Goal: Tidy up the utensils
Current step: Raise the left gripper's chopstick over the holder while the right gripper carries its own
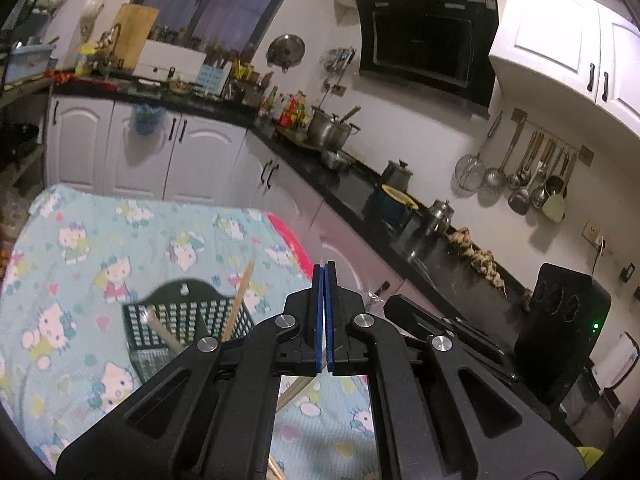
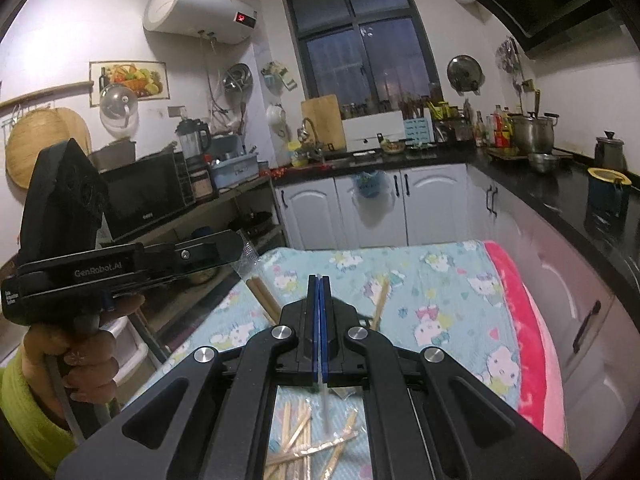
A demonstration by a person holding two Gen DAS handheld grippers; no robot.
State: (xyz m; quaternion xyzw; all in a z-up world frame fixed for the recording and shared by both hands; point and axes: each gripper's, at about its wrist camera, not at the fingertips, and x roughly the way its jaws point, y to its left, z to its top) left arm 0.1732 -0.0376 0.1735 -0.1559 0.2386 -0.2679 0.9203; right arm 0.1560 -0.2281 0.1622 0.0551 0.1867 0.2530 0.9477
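Note:
In the left wrist view my left gripper (image 1: pixel 324 270) has its blue pads pressed together, above a table (image 1: pixel 80 240) with a cartoon-cat cloth. A black slotted utensil basket (image 1: pixel 188 322) sits on the cloth with wooden chopsticks (image 1: pixel 240 304) sticking out. In the right wrist view my right gripper (image 2: pixel 319 280) is also shut; a thin clear plastic strip (image 2: pixel 326 408) hangs below its pads. The left gripper (image 2: pixel 236 246) shows at the left, pinching clear wrapping on a pair of chopsticks (image 2: pixel 264 296). Several loose chopsticks (image 2: pixel 304 440) and wrappers lie on the cloth beneath; one chopstick (image 2: pixel 380 304) leans further back.
A black countertop (image 1: pixel 360 188) with pots, kettles and bottles runs along the right and back walls above white cabinets (image 2: pixel 372 208). Ladles hang on a wall rail (image 1: pixel 532 168). A microwave (image 2: pixel 148 196) stands on a shelf at the left. A pink blanket edge (image 2: pixel 520 312) borders the table.

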